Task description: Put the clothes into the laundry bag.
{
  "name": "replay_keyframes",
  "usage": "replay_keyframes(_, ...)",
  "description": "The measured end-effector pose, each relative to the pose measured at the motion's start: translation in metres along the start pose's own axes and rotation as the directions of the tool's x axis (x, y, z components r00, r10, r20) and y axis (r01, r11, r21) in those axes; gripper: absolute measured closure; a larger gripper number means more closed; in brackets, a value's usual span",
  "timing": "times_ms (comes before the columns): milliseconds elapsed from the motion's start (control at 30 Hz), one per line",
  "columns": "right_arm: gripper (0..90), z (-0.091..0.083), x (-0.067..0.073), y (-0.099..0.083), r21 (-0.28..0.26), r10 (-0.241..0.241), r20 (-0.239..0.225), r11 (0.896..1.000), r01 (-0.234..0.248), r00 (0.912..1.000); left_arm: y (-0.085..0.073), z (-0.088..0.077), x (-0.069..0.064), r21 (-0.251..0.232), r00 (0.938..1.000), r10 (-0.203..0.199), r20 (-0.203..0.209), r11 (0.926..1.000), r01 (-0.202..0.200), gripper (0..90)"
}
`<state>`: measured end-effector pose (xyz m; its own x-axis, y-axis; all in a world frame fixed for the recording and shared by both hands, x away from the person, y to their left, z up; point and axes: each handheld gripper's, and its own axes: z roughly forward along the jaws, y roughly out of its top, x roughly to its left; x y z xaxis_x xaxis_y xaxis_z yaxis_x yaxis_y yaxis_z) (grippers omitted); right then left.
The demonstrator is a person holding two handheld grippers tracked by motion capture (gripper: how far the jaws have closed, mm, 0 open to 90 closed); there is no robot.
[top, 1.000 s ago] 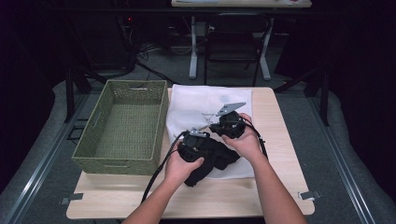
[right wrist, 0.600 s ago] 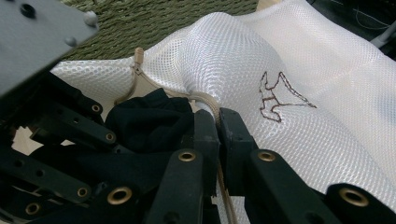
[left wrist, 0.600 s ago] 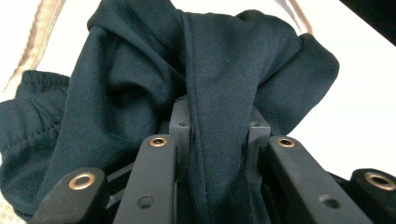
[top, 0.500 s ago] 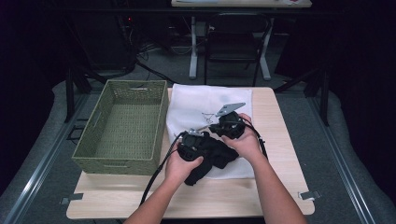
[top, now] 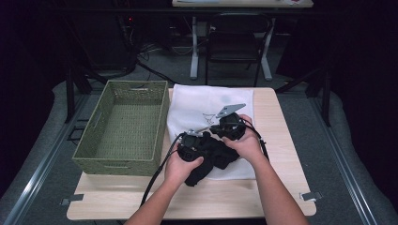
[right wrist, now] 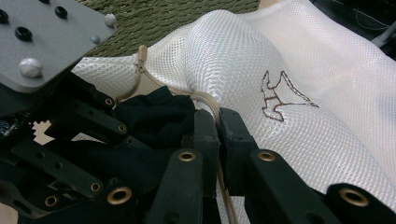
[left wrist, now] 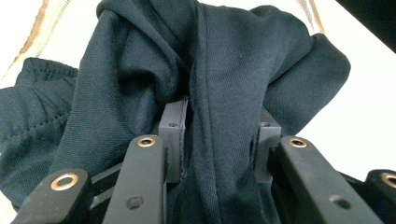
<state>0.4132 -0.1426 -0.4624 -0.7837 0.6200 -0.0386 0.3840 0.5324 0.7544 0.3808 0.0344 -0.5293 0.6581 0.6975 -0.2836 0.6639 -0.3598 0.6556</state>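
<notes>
A crumpled black garment (top: 210,154) lies bunched on the near edge of a white mesh laundry bag (top: 202,103), which is spread flat on the table just right of a woven green basket (top: 123,126). The garment's dark knit fabric stands in soft folds, one fold rising upright. The bag's beige-trimmed rim (right wrist: 205,100) is lifted beside the garment; a small brown emblem (right wrist: 280,95) marks its mesh.

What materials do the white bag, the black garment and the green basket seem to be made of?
White bag: probably synthetic mesh; tiny holes and a slight sheen show.
Black garment: matte knit fabric, perhaps cotton; fine ribs and stitched hems.
Green basket: woven fibre or paper cord; the weave is visible.
</notes>
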Motion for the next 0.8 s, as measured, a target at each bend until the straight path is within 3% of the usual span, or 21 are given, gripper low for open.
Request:
replay_keyframes(233, 86.6, 0.001, 0.0, 0.0, 0.003, -0.001, -0.001, 1.0, 0.001, 1.0, 0.0, 0.001, 0.001, -0.004, 0.9998, -0.007, 0.02, 1.0, 0.007, 61.7)
replay_keyframes(367, 86.6, 0.001, -0.001, -0.001, 0.002, 0.005, -0.001, 1.0, -0.005, 1.0, -0.001, -0.001, -0.002, 0.001, 0.999, 0.001, 0.044, 1.0, -0.001, 52.6)
replay_keyframes(533, 86.5, 0.001, -0.003, -0.002, -0.003, 0.014, -0.007, 1.0, -0.014, 0.9999, -0.001, -0.005, -0.006, 0.01, 0.9992, 0.014, 0.037, 0.9998, -0.015, 45.2)
replay_keyframes(800, 86.4, 0.001, -0.003, -0.002, -0.008, 0.014, -0.006, 1.0, -0.014, 0.9999, -0.002, -0.018, -0.013, -0.004, 0.9991, 0.043, 0.003, 0.9991, -0.043, 41.9)
